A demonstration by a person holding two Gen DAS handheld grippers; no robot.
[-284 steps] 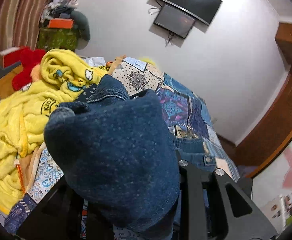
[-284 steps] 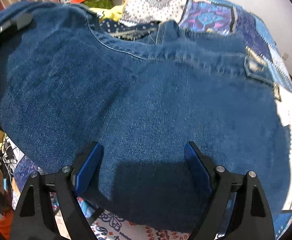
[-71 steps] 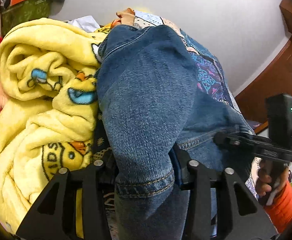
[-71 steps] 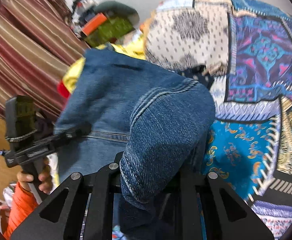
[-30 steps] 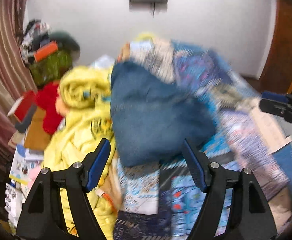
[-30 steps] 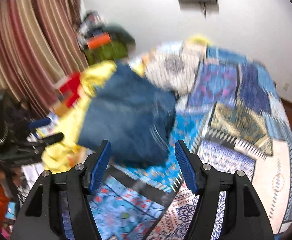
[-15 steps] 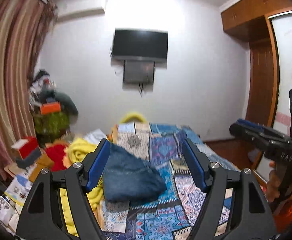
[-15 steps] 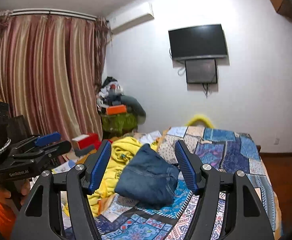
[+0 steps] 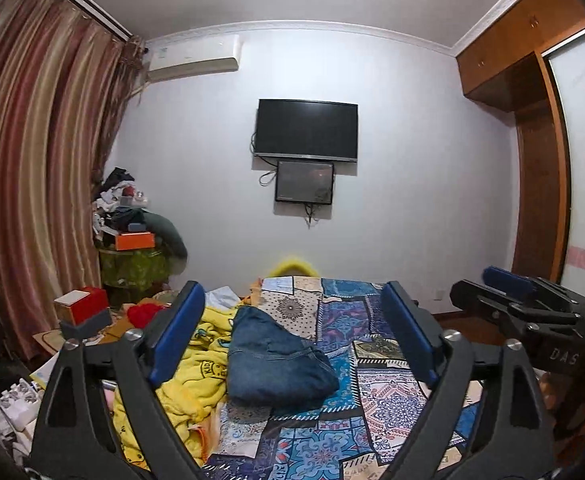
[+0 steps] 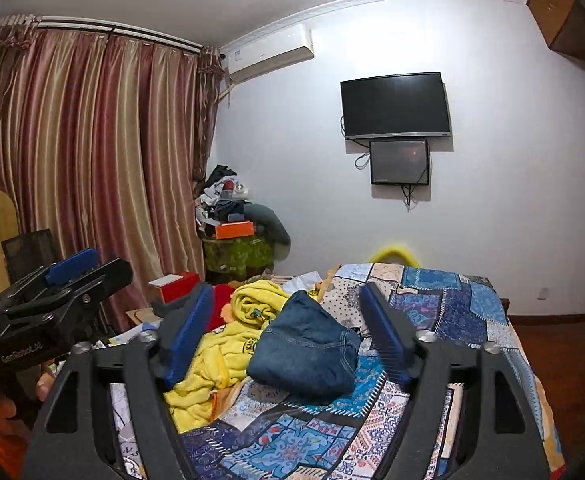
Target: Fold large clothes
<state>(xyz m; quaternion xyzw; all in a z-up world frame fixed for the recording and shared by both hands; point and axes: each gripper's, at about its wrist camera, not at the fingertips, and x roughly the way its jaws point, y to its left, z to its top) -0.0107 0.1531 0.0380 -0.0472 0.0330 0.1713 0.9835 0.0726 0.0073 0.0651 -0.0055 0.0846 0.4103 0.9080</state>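
Observation:
The folded blue denim garment (image 9: 276,364) lies on the patchwork bedspread (image 9: 376,412), against a yellow fleece blanket (image 9: 196,364). It also shows in the right wrist view (image 10: 306,354). My left gripper (image 9: 292,328) is open and empty, held well back from the bed. My right gripper (image 10: 286,328) is open and empty, also well back. The right gripper shows from the side at the right edge of the left wrist view (image 9: 524,304), and the left gripper at the left edge of the right wrist view (image 10: 56,284).
A cluttered green side table (image 9: 134,266) with an orange box stands by the striped curtain (image 9: 32,184). A red box (image 9: 82,308) sits left of the bed. A TV (image 9: 306,130) hangs on the far wall. A wooden wardrobe (image 9: 532,184) stands right.
Both grippers let go of the denim and pulled far back and up from the bed. The folded denim now lies on the bedspread beside the yellow blanket.

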